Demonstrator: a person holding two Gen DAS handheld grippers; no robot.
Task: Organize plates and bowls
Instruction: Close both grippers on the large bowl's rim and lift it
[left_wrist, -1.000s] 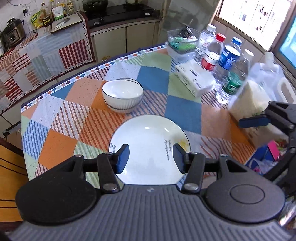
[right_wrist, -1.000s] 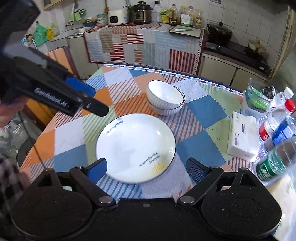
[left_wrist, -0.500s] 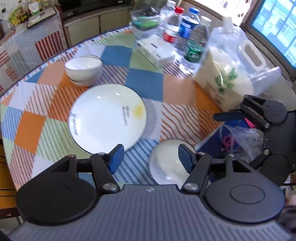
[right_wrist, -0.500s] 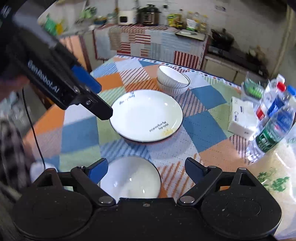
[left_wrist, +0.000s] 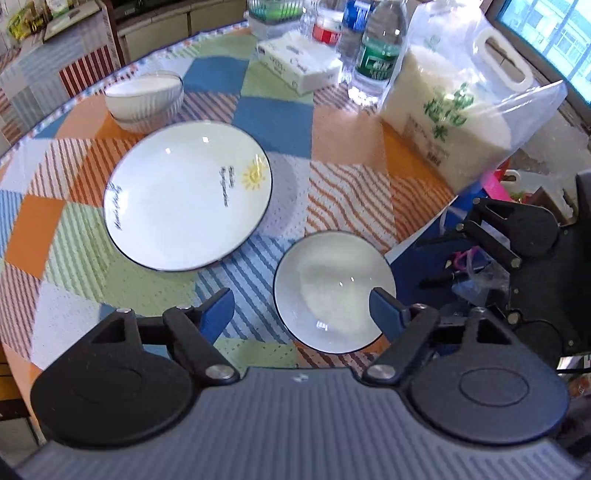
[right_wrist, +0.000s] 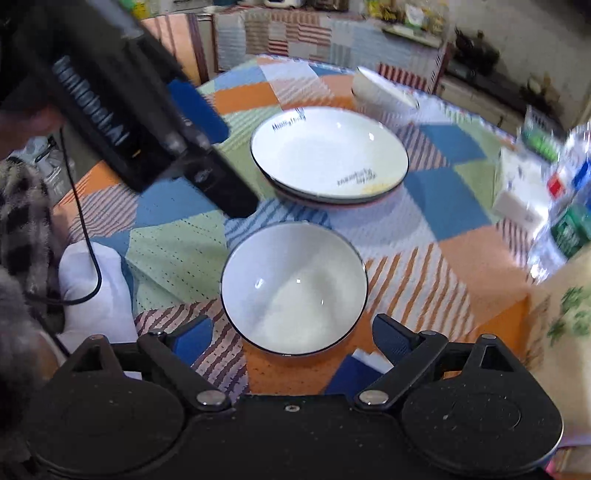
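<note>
A small white bowl (left_wrist: 334, 291) with a dark rim stands near the table's front edge. My left gripper (left_wrist: 301, 314) hovers over it with its jaws opening. Its right finger overlaps the rim and no pad presses on the bowl. In the right wrist view the same bowl (right_wrist: 295, 288) lies just ahead of my right gripper (right_wrist: 291, 339), which is wide open with nothing in its grip. Behind the bowl sits a large white plate (left_wrist: 188, 192) with a sun print, seen as the top of a stack of plates (right_wrist: 328, 155). Two stacked white bowls (left_wrist: 144, 96) stand further back.
A bag of rice (left_wrist: 461, 110), water bottles (left_wrist: 376, 55) and a tissue pack (left_wrist: 299, 66) crowd the right side of the patchwork tablecloth (left_wrist: 277, 122). The table edge (left_wrist: 417, 240) drops off right of the small bowl. A checked sleeve (right_wrist: 22, 221) is at the left.
Both grippers moved down and back toward the table's front edge. The small bowl came into view and now lies right in front of both. The left jaws spread wider.
</note>
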